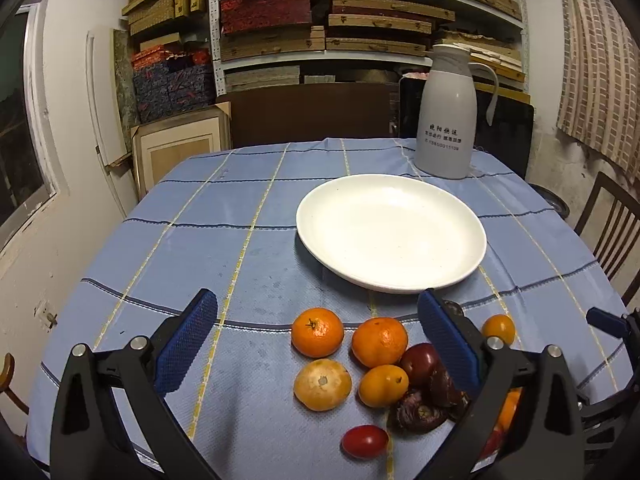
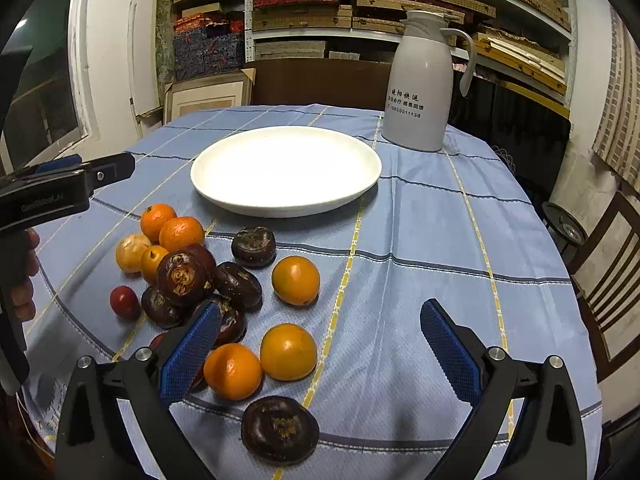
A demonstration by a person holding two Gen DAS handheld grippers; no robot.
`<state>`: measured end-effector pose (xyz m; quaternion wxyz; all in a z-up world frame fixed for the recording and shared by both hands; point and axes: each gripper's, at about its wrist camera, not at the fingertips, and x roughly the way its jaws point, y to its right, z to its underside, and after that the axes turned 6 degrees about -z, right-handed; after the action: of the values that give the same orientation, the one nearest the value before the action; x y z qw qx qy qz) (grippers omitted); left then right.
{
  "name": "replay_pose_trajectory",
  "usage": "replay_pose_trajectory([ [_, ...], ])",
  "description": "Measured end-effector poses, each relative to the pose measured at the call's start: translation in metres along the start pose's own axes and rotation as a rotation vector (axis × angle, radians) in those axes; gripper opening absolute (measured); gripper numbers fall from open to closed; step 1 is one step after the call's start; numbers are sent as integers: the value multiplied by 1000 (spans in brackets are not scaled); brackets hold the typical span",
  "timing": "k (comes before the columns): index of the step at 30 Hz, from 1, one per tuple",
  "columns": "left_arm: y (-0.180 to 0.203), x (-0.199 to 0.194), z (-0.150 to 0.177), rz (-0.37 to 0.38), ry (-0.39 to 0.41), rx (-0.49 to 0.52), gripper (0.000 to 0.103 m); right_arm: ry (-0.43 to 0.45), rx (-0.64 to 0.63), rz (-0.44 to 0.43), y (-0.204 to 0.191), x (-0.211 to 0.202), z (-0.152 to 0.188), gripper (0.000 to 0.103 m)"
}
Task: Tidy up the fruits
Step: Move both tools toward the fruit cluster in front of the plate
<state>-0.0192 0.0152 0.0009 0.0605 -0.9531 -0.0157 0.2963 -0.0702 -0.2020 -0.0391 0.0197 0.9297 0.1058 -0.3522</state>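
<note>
Cherry tomato (image 1: pixel 364 441) long axis left-right, near plate (image 1: pixel 460 276).

We see our left claw (image 1: pixel 318 350) built from two black plastic arms, each with a long triangular cut-out near its base and two round silver screw heads where the links pivot. Its fingers (image 1: pixel 186 346) carry blue pads with a fine knurled, dotted texture, set on the inner faces. Our right claw (image 2: pixel 320 354) has the same make: black arms, silver screws, blue textured pads on the fingers (image 2: pixel 450 350). Seen from the right claw's side, the left claw's black body bears small pale lettering too blurred to read, with a strip of blue on top and one small screw near its tip
</note>
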Motion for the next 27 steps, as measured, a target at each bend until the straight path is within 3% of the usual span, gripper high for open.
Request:
replay_pose_trajectory([
  [8,-11,-14,15,0,7,42,98,37,-83,-4,-4,-26,16,100],
  [27,-11,-8,33,41,-49,36,98,13,-88,44,-13,-21,20,100],
])
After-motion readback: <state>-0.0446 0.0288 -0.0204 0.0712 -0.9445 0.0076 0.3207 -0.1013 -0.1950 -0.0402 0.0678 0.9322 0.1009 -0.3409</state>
